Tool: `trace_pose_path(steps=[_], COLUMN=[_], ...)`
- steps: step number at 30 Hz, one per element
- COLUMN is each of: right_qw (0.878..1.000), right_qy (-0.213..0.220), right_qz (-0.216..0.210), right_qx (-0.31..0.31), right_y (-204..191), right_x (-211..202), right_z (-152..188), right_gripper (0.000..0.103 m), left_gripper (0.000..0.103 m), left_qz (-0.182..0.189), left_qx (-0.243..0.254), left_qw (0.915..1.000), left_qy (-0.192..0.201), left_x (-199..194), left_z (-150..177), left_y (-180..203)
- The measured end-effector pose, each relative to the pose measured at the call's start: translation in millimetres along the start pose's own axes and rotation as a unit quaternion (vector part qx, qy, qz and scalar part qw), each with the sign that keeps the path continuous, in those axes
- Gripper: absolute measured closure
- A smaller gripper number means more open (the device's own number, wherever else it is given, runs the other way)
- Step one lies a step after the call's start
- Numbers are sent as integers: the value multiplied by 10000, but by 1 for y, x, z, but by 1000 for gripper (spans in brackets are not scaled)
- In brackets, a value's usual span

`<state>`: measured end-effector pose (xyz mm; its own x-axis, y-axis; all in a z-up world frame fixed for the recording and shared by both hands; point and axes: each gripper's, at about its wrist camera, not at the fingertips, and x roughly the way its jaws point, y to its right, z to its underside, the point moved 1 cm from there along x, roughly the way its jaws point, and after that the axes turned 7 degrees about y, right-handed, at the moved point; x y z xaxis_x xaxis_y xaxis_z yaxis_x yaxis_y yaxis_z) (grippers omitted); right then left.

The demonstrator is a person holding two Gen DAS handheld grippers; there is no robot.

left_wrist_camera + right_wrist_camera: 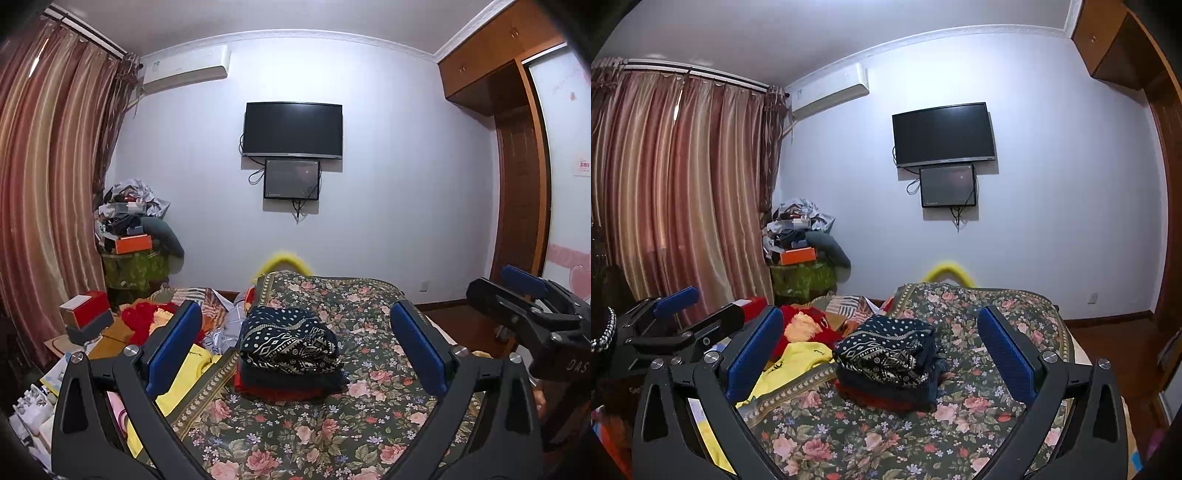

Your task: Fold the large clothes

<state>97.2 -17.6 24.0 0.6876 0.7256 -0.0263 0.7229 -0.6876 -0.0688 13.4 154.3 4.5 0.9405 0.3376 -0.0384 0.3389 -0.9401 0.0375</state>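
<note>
Left gripper (295,347) and right gripper (881,350) both released, grasping nothing, short of folded clothes stack (290,354) on floral bedspread (369,314); yellow garment (790,363) left.

Both views evenly lit, cool bluish cast on the far wall (388,166), source not visible. Soft shadows under the TV (292,130) and beside the folded pile (290,354). Dim red glow through the curtain (676,192) on the left. Strong fisheye bend: ceiling line and wardrobe (517,122) curve, corners vignette to black. Focus sharp mid-frame, slightly soft at edges. No motion blur or glare.
</note>
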Motion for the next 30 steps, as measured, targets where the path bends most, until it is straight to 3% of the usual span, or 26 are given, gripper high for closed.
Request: trace_pose_path(steps=[30], right_qw=[9993], right_qy=[-309], right_qz=[87], right_qx=[169], right_y=[9], right_x=[-1], right_z=[4], right_gripper=[0], left_gripper=[0], left_qz=[-10], left_qx=[-124], left_qw=[9994], left_qy=[-325], left_x=[19], left_z=[13], left_y=[-2])
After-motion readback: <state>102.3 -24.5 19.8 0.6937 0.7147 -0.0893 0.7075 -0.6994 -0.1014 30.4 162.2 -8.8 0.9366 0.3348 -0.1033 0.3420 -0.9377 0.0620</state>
